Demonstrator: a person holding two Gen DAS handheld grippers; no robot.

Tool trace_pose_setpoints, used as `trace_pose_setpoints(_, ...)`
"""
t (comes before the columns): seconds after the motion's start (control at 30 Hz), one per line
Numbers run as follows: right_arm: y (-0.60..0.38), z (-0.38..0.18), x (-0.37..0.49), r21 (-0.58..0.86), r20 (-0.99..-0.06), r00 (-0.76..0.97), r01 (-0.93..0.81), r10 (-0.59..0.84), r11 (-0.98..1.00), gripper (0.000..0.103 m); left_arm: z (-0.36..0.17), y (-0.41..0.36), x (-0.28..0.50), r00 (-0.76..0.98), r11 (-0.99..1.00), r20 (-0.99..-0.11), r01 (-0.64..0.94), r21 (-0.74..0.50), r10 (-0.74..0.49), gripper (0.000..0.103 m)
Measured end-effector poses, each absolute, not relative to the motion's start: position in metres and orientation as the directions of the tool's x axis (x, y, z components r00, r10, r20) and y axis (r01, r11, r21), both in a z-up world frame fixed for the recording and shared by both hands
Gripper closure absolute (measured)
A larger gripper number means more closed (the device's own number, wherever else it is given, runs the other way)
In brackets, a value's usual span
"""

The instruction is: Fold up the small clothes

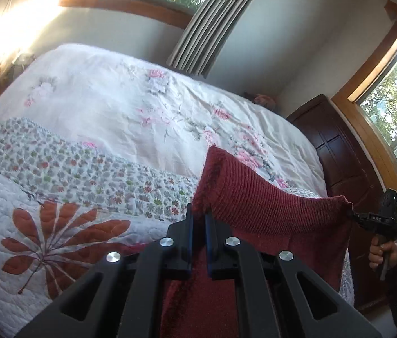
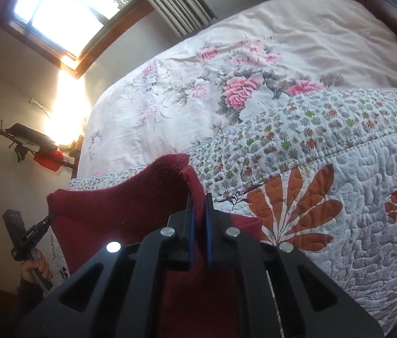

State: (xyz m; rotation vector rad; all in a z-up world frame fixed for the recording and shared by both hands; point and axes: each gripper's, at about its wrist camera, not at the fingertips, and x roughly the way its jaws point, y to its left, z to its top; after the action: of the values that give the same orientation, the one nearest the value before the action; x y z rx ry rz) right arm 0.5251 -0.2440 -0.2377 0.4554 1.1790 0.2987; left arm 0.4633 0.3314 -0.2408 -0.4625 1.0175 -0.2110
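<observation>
We hold a dark red knitted garment (image 1: 257,197) up in the air above a bed, stretched between our two grippers. Our left gripper (image 1: 199,217) is clamped on one top corner of the knit, its black fingers with blue pads (image 1: 189,236) pinching a fold of red fabric between them. Our right gripper (image 2: 199,211) is closed the same way on the opposite top corner, red fabric pressed between its pads. From the left wrist view, the right gripper appears at the far edge, biting the other corner, with a hand (image 1: 381,253) wrapped around its handle. From the right wrist view, the left gripper shows at the lower left, likewise held by a hand (image 2: 33,267).

The top edge of the garment sags slightly between the two corners, and the rest hangs down in front of us.

Below lies the bed: a white quilted bedspread (image 2: 353,197) with large rust-orange leaf shapes and a band of tiny flowers, and beyond it a pale sheet (image 1: 119,95) printed with pink roses. A dark wooden headboard (image 1: 336,146), striped curtains (image 1: 209,25) and sunlit windows (image 2: 57,8) surround the bed.
</observation>
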Motion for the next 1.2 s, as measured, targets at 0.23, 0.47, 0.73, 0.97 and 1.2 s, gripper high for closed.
trace_pose_setpoints(0.23, -0.244, -0.274, 0.541, 0.48, -0.847, 0.304, 0.085, 0.436, 0.873, 0.098, -0.283, 0.352, 0.479, 0.451, 0.794, -0.761, -0.168, -0.585, -0.466, 0.097)
trace_pose_setpoints(0.47, -0.243, -0.266, 0.558, 0.464, -0.851, 0.313, 0.07, 0.423, 0.883, 0.098, -0.276, 0.353, 0.49, 0.462, 0.816, -0.767, -0.144, -0.56, -0.445, 0.097)
trace_pose_setpoints(0.73, -0.245, -0.317, 0.547, 0.429, -0.89, 0.24, 0.148, 0.388, 0.891, 0.088, -0.316, 0.353, 0.493, 0.387, 0.874, -0.862, -0.222, -0.431, -0.327, 0.093)
trace_pose_setpoints(0.97, -0.237, -0.256, 0.501, 0.43, -0.833, 0.389, 0.006, 0.393, 0.903, 0.084, -0.24, 0.314, 0.451, 0.554, 0.952, -0.802, -0.056, -0.302, -0.222, 0.073)
trace_pose_setpoints(1.2, -0.193, -0.307, 0.497, 0.314, -0.901, 0.285, -0.088, 0.326, 0.945, 0.086, -0.301, 0.263, 0.447, 0.405, 0.978, -0.891, 0.071, -0.195, -0.207, 0.07)
